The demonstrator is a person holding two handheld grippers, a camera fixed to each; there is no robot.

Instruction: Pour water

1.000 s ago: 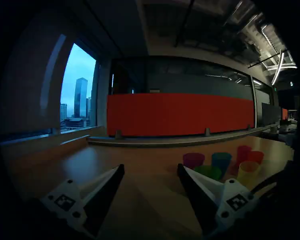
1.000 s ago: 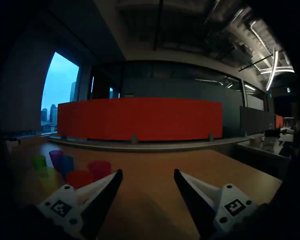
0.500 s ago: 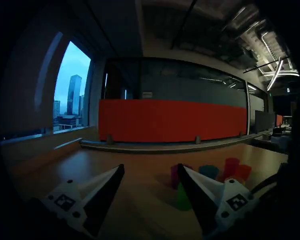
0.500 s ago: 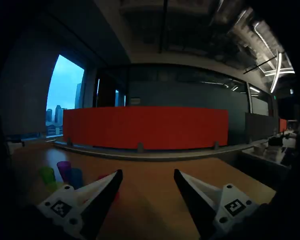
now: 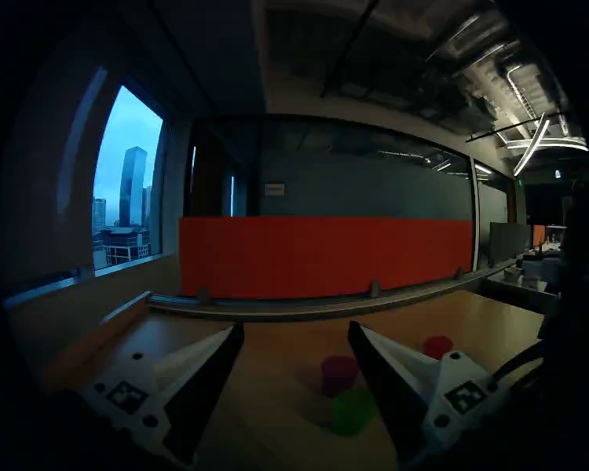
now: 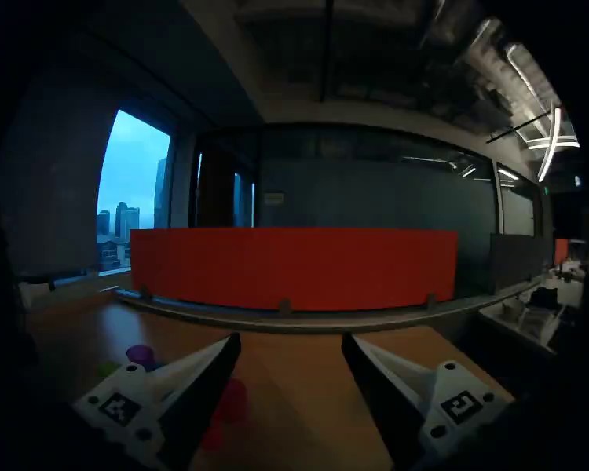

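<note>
The left gripper is held over the wooden surface, its jaws spread wide with nothing between them. Three cups are counted in the left gripper view: a purple cup and a green cup close together beside the right finger, and a red cup beyond that finger. In the right gripper view, the right gripper is likewise wide open and empty. Two cups are made out there by its left finger: a violet cup and a pink cup. One red partition is seen behind.
</note>
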